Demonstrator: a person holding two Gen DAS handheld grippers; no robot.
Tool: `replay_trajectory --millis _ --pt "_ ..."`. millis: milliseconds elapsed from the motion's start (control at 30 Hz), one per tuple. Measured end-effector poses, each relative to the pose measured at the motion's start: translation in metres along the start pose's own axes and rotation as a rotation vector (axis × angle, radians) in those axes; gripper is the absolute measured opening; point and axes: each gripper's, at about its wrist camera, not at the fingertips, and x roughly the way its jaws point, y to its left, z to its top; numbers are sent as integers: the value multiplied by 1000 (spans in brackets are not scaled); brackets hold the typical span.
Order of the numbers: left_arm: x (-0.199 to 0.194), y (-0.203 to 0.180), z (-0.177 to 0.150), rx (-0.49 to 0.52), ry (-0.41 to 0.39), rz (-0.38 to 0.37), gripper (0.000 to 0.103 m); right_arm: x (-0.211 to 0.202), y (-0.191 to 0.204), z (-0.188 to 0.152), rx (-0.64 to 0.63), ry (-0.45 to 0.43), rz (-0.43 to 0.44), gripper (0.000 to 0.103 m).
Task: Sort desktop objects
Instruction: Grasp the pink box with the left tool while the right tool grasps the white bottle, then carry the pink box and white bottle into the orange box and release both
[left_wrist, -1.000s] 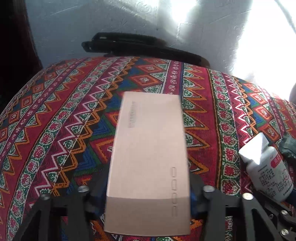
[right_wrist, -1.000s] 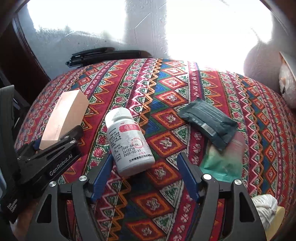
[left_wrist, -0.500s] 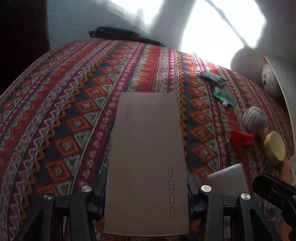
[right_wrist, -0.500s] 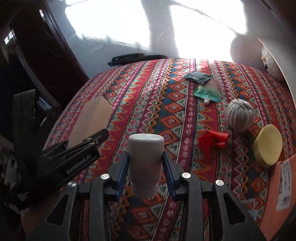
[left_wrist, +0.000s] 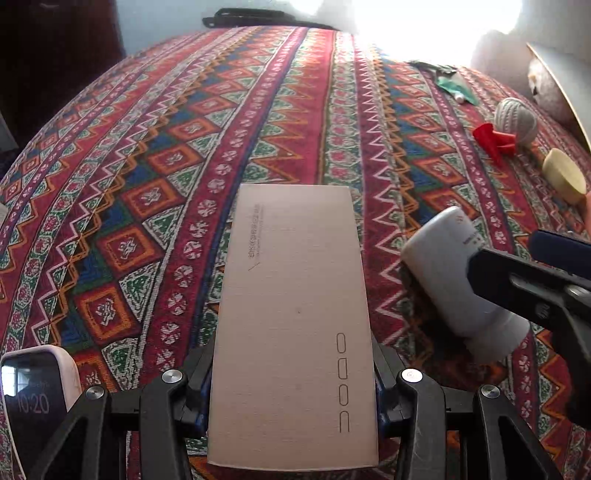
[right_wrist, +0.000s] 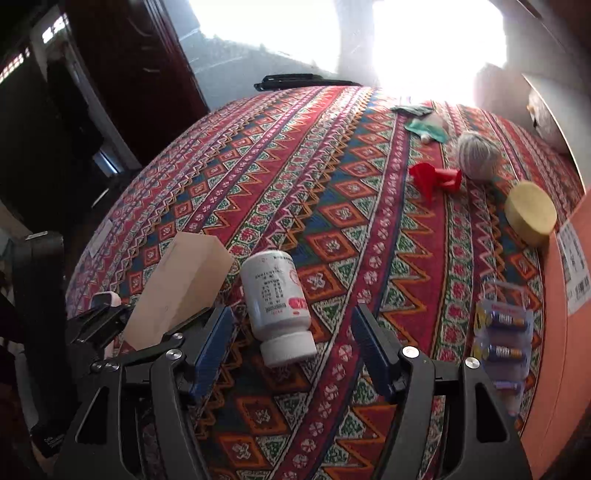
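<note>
My left claw (left_wrist: 293, 384) is clamped on the flat beige cardboard box (left_wrist: 293, 325), one finger against each long side. The box's long axis runs straight out along the fingers, away from me, over the red patterned cloth of the tabletop (left_wrist: 184, 166).

My right claw (right_wrist: 291, 345) stands wide apart and holds nothing. The white plastic pill bottle with a red label (right_wrist: 277, 302) lies on its side on the cloth in the gap between the two fingers. Its cap end points back toward the claw and its base points away and a little left, so its long axis runs nearly parallel with the fingers. I think neither pad touches it, though the fisheye bends that gap and I would not swear to it.

The relation that matters: the bottle lies just right of the held box, close alongside it, and far nearer my right claw than my left. In the left view the bottle (left_wrist: 458, 284) appears beside the box, with a right finger across it.

This fits either a bottle just set down or one about to be gripped.
</note>
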Motion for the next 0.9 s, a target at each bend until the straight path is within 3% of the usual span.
replay_trajectory --millis 167,200,233,433,600,900 --pt "7 3 -2 8 -6 24 52 69 10 15 -14 122 -64 69" --pt "7 4 -1 0 -10 20 52 76 11 14 -15 130 -81 60" --pt "6 5 -1 -9 -14 16 52 71 11 15 2 124 -68 45" --pt "-10 2 -2 -49 -53 -44 52 14 4 16 69 34 -15 45" --pt "-51 -17 -5 4 -146 -103 52 -42 -4 13 112 -61 23 45" --pt "-104 -61 -8 82 -221 -221 52 -131 -22 3 175 -222 61 45"
